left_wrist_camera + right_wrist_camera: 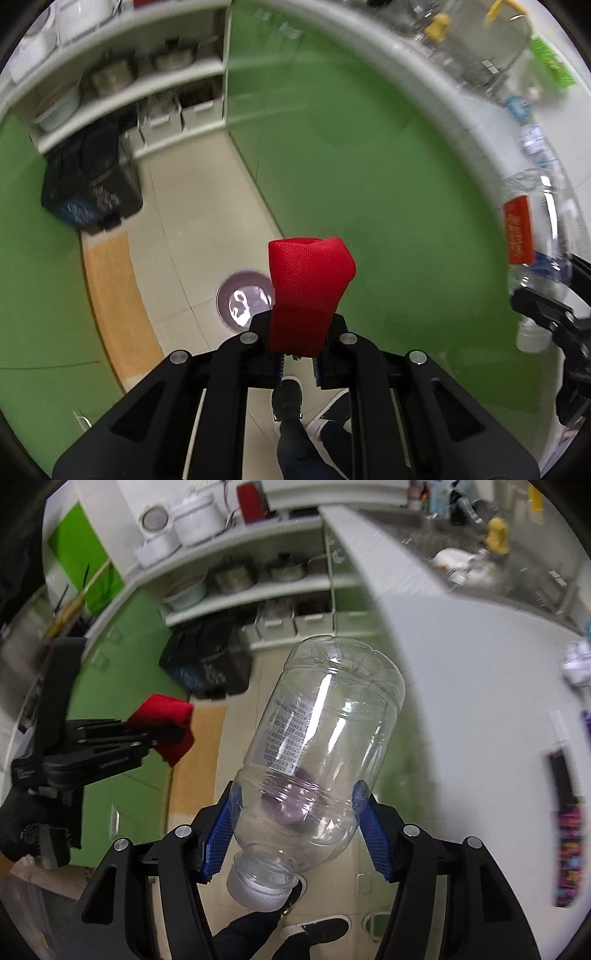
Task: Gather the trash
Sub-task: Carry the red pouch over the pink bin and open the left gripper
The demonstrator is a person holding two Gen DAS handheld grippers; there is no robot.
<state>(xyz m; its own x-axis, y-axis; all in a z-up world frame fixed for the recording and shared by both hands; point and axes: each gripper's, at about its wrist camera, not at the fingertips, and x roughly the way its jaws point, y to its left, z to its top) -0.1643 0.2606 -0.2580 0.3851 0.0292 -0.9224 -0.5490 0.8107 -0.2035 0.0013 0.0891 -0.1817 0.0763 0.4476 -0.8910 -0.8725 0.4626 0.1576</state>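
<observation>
Left wrist view. Left gripper (298,345) pointed steeply down, jaws clamped together on a red cloth (308,291); cloth folded, sticking up and forward out of the jaws. Round purple bin (242,302) on the pale tiled floor (192,206), just left of the cloth and partly hidden behind it, shiny liner visible inside. Orange mat (114,295) farther left of the bin. Black bag (90,184) beyond the bin, at the foot of white shelves (147,88) holding pots. Green cabinet fronts (351,166) right of the bin, under a white counter edge. Clear plastic bottle (535,236) with an orange label at the right rim, held by the right gripper (550,317); grip contact not clear from this angle. Dark shoes (288,400) and trouser legs of the person below the jaws.

Right wrist view. Right gripper (295,827) pointed down, blue pads (218,838) apart and pressed on either side of the bottle (317,746). Bottle empty, tilted, white cap (258,888) lowest and nearest the camera, base pointing away. Purple shape visible through the bottle wall, low in the view; likely the bin, not certain. Left gripper (168,734) left of the bottle, held in a black-gloved hand (26,830), red cloth (166,727) pinched at its tip. Black bag (207,664) beyond the bottle, below the shelves (251,587). White counter (461,657) right of the bottle, sink behind it.
</observation>
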